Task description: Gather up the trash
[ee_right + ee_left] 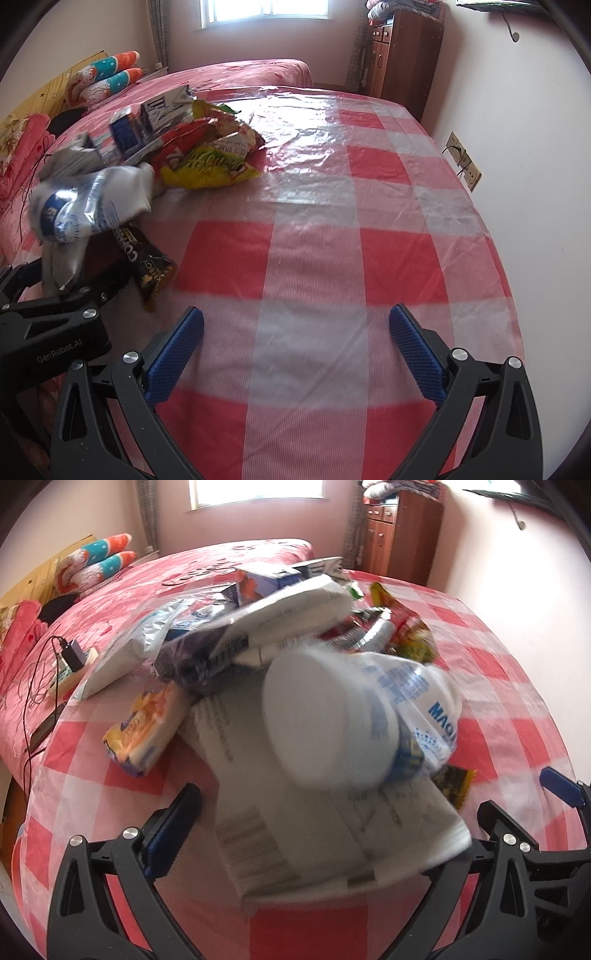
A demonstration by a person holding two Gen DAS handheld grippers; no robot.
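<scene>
Trash [280,635] heaped on checked cloth [369,240].
One white cup [325,720], blurred, crinkled wrappers; left tongs [332,812] spread wide, right tongs [295,325] likewise, empty.

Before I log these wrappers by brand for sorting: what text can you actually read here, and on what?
"GenRobot.AI": on the left gripper's black body.
"MAG", cut off: blue letters on the white plastic bag.
Yellow snack bag: large lettering, too distorted to read.
Dark wrapper: letters too blurred to read.
Grey mailers' labels: blurred.
</scene>
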